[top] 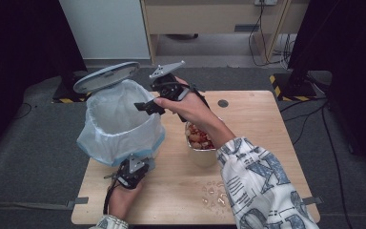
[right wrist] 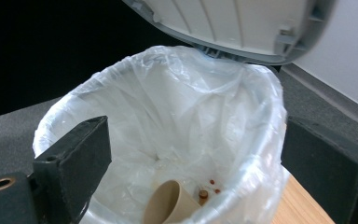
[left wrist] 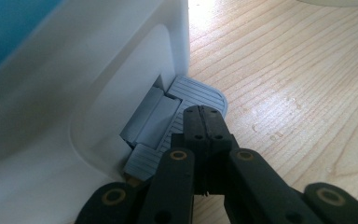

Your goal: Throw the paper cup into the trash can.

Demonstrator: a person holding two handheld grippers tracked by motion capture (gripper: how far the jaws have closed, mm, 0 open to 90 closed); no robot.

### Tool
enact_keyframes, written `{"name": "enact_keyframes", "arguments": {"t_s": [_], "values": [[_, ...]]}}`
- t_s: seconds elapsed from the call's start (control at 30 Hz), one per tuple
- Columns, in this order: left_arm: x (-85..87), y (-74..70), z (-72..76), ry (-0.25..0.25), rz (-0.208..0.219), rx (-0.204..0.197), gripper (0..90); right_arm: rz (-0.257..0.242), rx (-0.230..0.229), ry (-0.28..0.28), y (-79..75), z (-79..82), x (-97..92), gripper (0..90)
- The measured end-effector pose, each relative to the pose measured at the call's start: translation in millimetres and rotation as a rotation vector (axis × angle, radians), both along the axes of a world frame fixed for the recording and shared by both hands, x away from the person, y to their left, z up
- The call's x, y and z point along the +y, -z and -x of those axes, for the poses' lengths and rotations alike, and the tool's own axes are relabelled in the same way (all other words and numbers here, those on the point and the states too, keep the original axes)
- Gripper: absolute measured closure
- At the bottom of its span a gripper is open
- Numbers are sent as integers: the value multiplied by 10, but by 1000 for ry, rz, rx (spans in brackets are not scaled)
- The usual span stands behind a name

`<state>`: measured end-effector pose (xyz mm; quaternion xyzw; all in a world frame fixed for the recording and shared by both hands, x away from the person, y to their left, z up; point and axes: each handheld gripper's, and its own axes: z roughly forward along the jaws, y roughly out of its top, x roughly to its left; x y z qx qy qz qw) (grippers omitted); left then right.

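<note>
A white pedal bin with a clear plastic liner stands on the table's left part, its grey lid tipped up. My left gripper is at the bin's foot, jaws shut, with its tips resting on the grey ribbed pedal. My right gripper hovers over the bin's right rim, tilted toward the opening. It is open with nothing between the jaws. A brown paper cup lies on its side at the bottom of the liner, beside a few reddish crumbs.
A foil container of reddish-brown food sits just right of the bin, under my right forearm. Small pale scraps lie on the wooden table near the front. Dark stands and cables are on the floor beyond the far edge.
</note>
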<state>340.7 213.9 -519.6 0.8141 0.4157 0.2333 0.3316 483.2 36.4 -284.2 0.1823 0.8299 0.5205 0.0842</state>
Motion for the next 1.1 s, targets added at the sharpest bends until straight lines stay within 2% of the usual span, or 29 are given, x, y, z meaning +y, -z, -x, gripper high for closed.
{"name": "enact_keyframes", "arguments": {"t_s": [0.6, 1.1], "values": [[0, 1, 0, 0, 0, 0, 897, -14, 4, 62, 38, -70, -429, 92], [2, 1, 0, 0, 2, 1, 896, -18, 11, 101, 76, -121, -661, 95]]}}
